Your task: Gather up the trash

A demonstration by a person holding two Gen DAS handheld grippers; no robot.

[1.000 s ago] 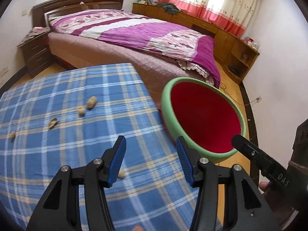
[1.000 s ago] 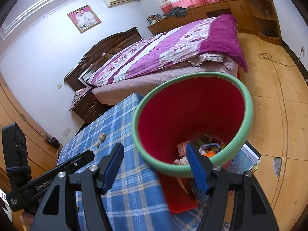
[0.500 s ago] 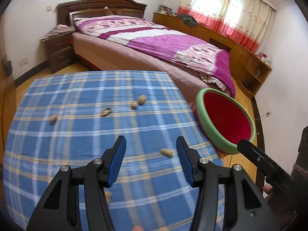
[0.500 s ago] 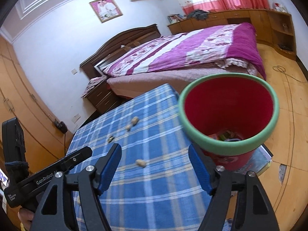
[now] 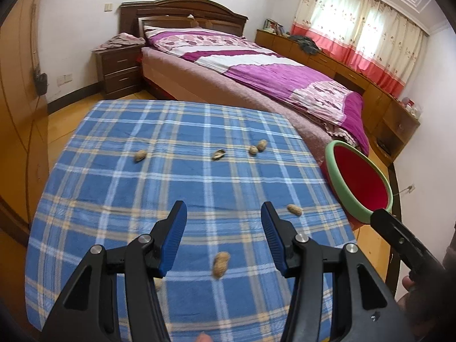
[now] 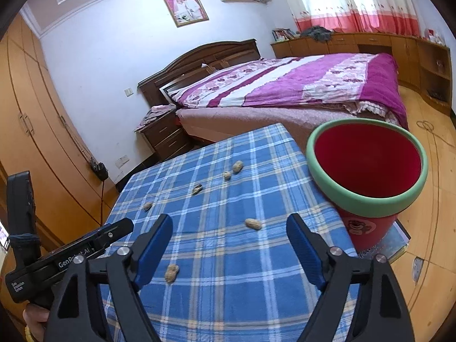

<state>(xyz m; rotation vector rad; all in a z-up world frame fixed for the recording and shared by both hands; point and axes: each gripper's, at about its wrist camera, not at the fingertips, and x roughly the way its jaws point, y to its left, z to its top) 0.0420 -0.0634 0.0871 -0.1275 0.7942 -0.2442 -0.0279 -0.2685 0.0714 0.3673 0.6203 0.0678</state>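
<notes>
Several peanut shells lie on the blue plaid tablecloth (image 5: 114, 193). One peanut (image 5: 221, 265) lies just in front of my open, empty left gripper (image 5: 223, 225); another peanut (image 5: 294, 209) is to its right. A red bin with a green rim (image 5: 339, 185) stands off the table's right edge. In the right wrist view my right gripper (image 6: 229, 235) is open and empty above the cloth (image 6: 256, 285), with a peanut (image 6: 171, 273) by its left finger, another peanut (image 6: 253, 223) ahead, and the bin (image 6: 367, 199) to the right.
A bed with a purple quilt (image 5: 270, 77) stands beyond the table, a nightstand (image 5: 119, 68) at its left. Wardrobe doors (image 6: 34, 131) line the left wall. Low cabinets (image 5: 356, 79) run under the curtained window. The bin rests on a book (image 6: 396, 239) on the wooden floor.
Both grippers have pulled back and left from the bin. The bin has shrunk toward the right of both views, and more of the table and its peanuts shows. Both jaws stay open.
</notes>
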